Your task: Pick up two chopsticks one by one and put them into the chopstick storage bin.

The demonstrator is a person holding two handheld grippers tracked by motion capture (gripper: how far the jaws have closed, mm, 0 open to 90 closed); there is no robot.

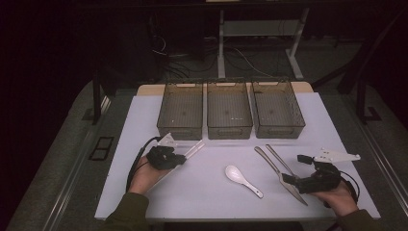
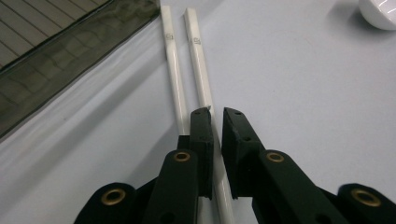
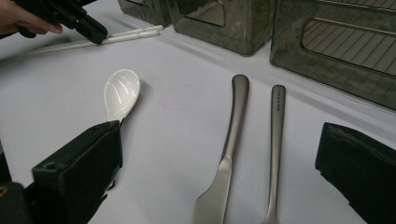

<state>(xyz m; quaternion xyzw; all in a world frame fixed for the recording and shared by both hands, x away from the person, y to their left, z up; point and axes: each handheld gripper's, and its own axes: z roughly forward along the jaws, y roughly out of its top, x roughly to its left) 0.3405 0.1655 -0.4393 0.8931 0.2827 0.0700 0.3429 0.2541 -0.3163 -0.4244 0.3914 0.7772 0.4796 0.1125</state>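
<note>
Two white chopsticks (image 1: 195,148) lie side by side in front of the left bin. My left gripper (image 1: 180,159) is low over their near ends. In the left gripper view its jaws (image 2: 217,114) are shut on the right-hand chopstick (image 2: 201,70), while the other chopstick (image 2: 173,65) lies free just left of them. A metal knife (image 1: 281,175) and a fork (image 1: 279,159) lie at the right. My right gripper (image 1: 295,168) is open wide over their near ends, and both run between its jaws (image 3: 217,140) untouched. A white ceramic spoon (image 1: 238,175) lies in the middle.
Three grey see-through bins (image 1: 180,132), (image 1: 229,131), (image 1: 278,130) stand in a row at the back of the white mat. The mat's front edge (image 1: 231,217) runs close to the person's hands. Dark floor, cables and table legs lie beyond.
</note>
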